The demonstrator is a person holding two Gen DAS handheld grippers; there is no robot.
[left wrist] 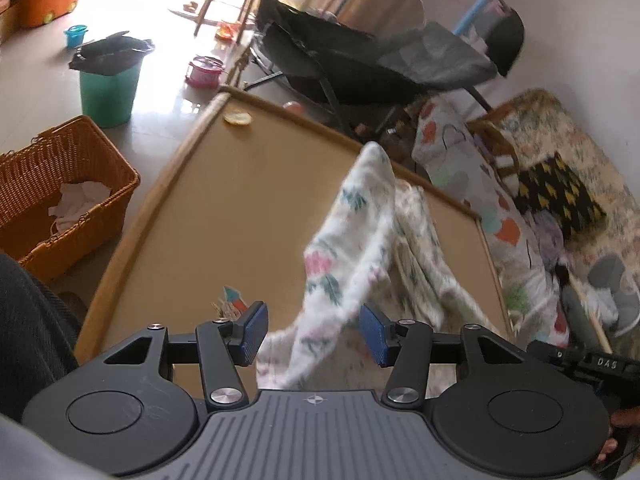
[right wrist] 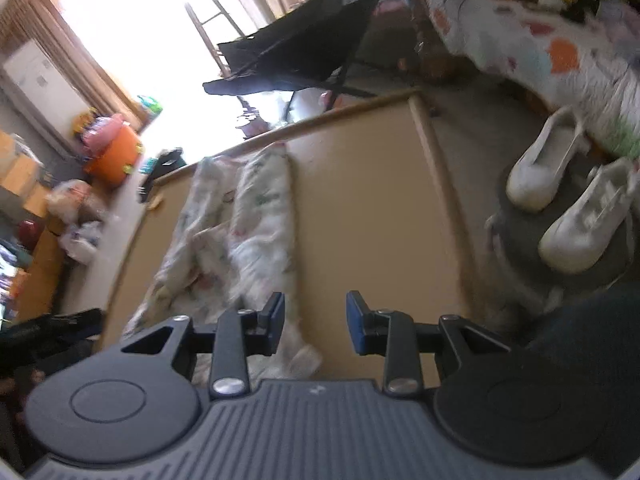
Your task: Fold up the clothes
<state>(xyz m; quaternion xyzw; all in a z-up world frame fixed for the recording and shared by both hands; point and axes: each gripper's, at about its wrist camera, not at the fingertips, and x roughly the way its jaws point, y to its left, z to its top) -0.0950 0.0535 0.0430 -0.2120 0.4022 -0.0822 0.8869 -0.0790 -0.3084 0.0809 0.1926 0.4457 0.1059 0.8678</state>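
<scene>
A white floral cloth (left wrist: 344,240) lies bunched in a long strip on the tan table (left wrist: 248,200), blurred, its far end peaking near the table's far edge. My left gripper (left wrist: 312,332) is open just above the cloth's near end. The cloth shows through the gap, and the blue pads (left wrist: 252,332) do not press on it. In the right wrist view the same cloth (right wrist: 256,216) stretches from the far edge towards me. My right gripper (right wrist: 316,324) is part open over bare table (right wrist: 360,184), nothing between its pads, with the cloth's near corner under its left finger.
An orange wicker basket (left wrist: 60,184) holding white cloth stands left of the table, with a green bin (left wrist: 106,92) behind it. A black folding cot (left wrist: 380,64) sits beyond the far edge. Patterned bedding (left wrist: 500,200) and white shoes (right wrist: 560,200) lie to the right.
</scene>
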